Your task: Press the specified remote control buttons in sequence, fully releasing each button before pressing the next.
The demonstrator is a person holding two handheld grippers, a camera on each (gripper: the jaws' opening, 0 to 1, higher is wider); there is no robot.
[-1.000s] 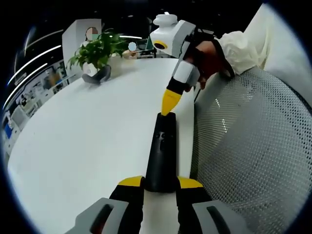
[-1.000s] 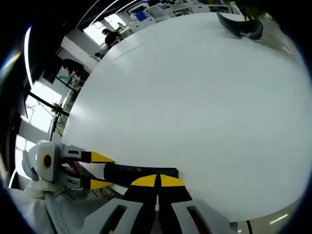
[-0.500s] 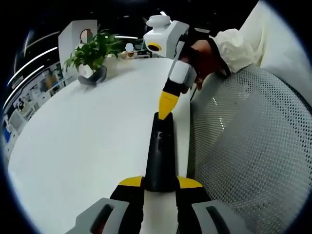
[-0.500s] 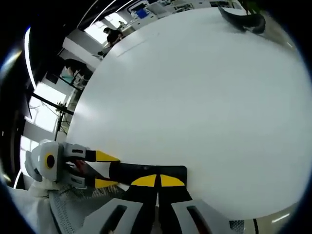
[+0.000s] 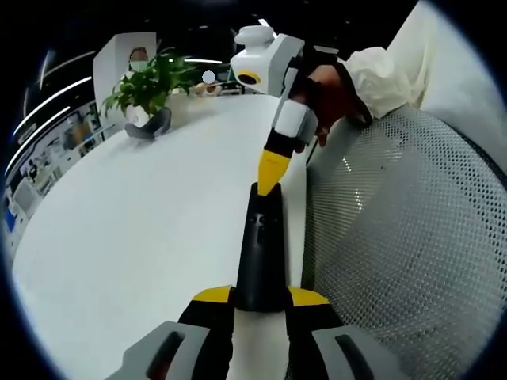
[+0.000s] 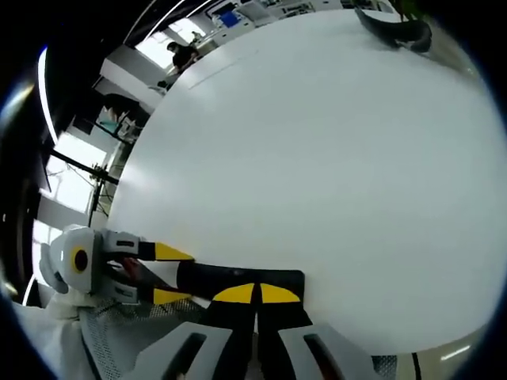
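A long black remote (image 5: 260, 245) lies along the white table (image 5: 135, 229) near its edge. My left gripper (image 5: 261, 295) is shut on the remote's near end, one yellow tip on each side. My right gripper (image 5: 272, 172), held by a hand (image 5: 337, 87), comes down from above with its yellow tips together, touching the remote's far end. In the right gripper view my right gripper (image 6: 255, 293) is shut, its tips over the remote (image 6: 230, 277). The left gripper (image 6: 173, 274) holds the remote's other end there.
A potted plant (image 5: 150, 79) stands at the table's far side with a dark curved object (image 5: 152, 125) beside it, the same dark object (image 6: 394, 33) showing in the other view. A grey mesh chair (image 5: 396, 253) stands right against the table edge. Desks and a person (image 6: 181, 55) are in the background.
Over the second, the right gripper's tips shifted slightly on the remote's far end. Since half a second ago hardly anything has moved. The left gripper keeps its hold.
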